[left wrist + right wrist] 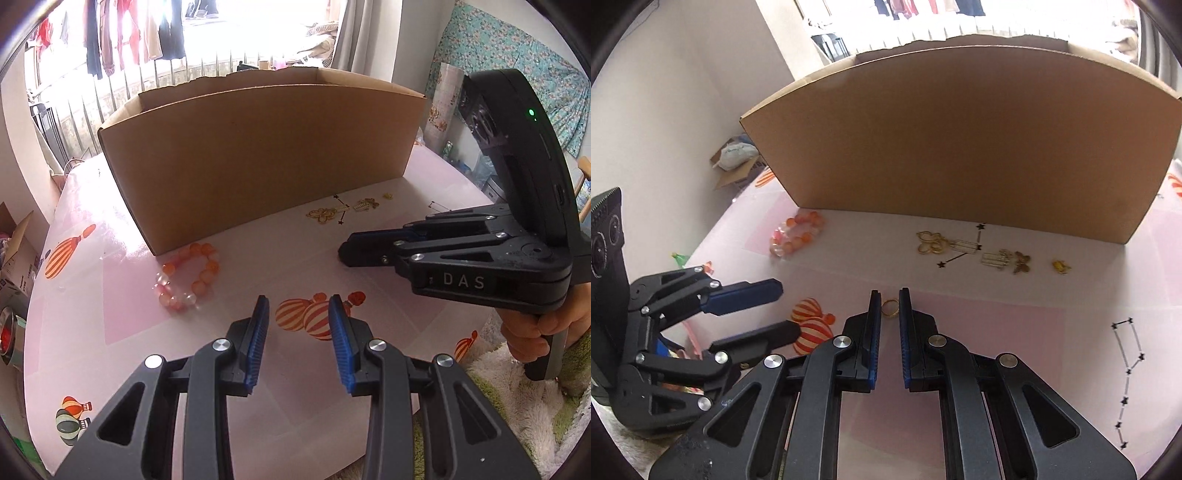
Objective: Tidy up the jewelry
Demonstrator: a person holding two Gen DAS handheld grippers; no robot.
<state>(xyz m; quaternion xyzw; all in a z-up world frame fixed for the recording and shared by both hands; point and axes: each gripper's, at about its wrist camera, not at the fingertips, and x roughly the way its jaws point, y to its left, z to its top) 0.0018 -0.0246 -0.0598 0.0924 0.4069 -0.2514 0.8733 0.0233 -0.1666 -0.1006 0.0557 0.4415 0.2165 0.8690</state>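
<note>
A small gold ring (889, 307) lies on the pink tablecloth between the tips of my right gripper (889, 295), whose jaws stand narrowly apart around it without touching. An orange and pink bead bracelet (188, 275) lies by the cardboard box (258, 155), ahead and left of my open, empty left gripper (298, 304). The bracelet also shows in the right wrist view (797, 236). Gold butterfly and bar earrings (971, 251) and a small yellow piece (1060, 266) lie in front of the box (960, 140). The right gripper (345, 254) shows in the left wrist view, low over the table.
The tall open cardboard box stands at the back of the table. The left gripper (775, 310) sits to the left in the right wrist view. A fluffy cover (517, 387) lies at the table's near right edge. Boxes and bags stand on the floor at left.
</note>
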